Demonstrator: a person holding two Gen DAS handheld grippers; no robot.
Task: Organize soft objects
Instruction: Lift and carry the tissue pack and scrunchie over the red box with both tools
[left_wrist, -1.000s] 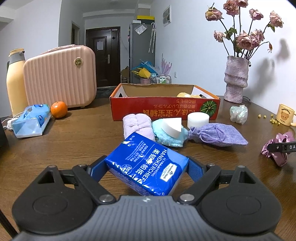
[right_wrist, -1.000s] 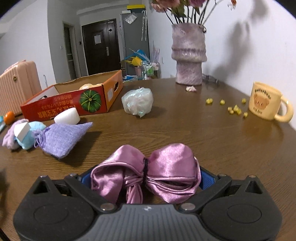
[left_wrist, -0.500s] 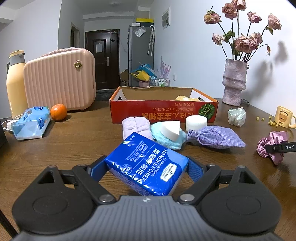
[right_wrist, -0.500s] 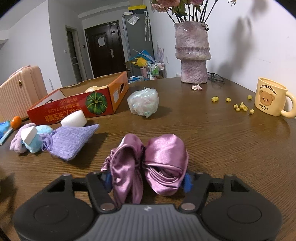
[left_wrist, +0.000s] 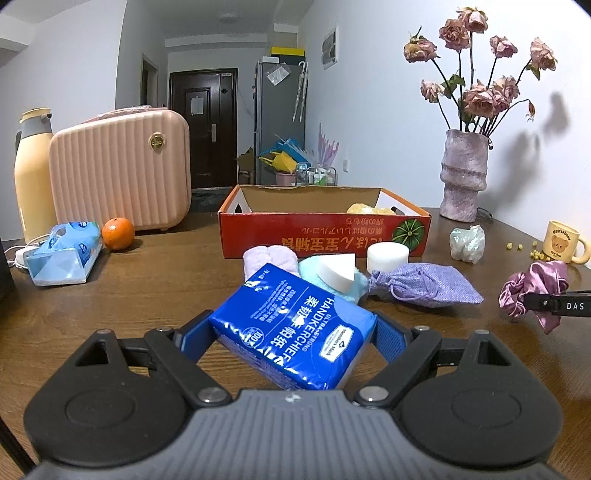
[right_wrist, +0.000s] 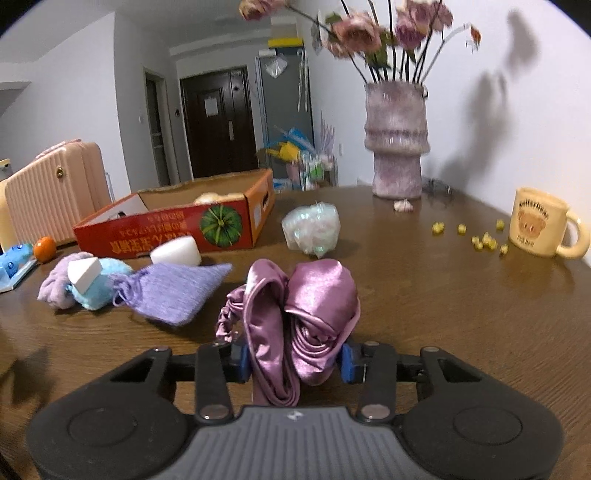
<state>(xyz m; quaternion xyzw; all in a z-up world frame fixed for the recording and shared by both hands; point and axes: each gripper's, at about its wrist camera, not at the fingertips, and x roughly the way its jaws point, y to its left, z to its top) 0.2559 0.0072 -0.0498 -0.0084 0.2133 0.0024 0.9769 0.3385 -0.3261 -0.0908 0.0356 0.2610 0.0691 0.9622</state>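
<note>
The blue plastic-wrapped handkerchief tissue pack (left_wrist: 295, 328) is clamped between the blue pads of the left gripper (left_wrist: 293, 334), above the brown wooden table (left_wrist: 147, 291). The pink satin scrunchie (right_wrist: 295, 314) is squeezed into a narrow bunch by the right gripper (right_wrist: 293, 360), whose jaws have just been closing on it. The red cardboard box (right_wrist: 177, 230) stands beyond, with a lilac knitted drawstring pouch (right_wrist: 173, 291) lying before it.

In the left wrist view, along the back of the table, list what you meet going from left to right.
Yellow flask → pink case → red cardboard box → purple vase → bear mug.
</note>
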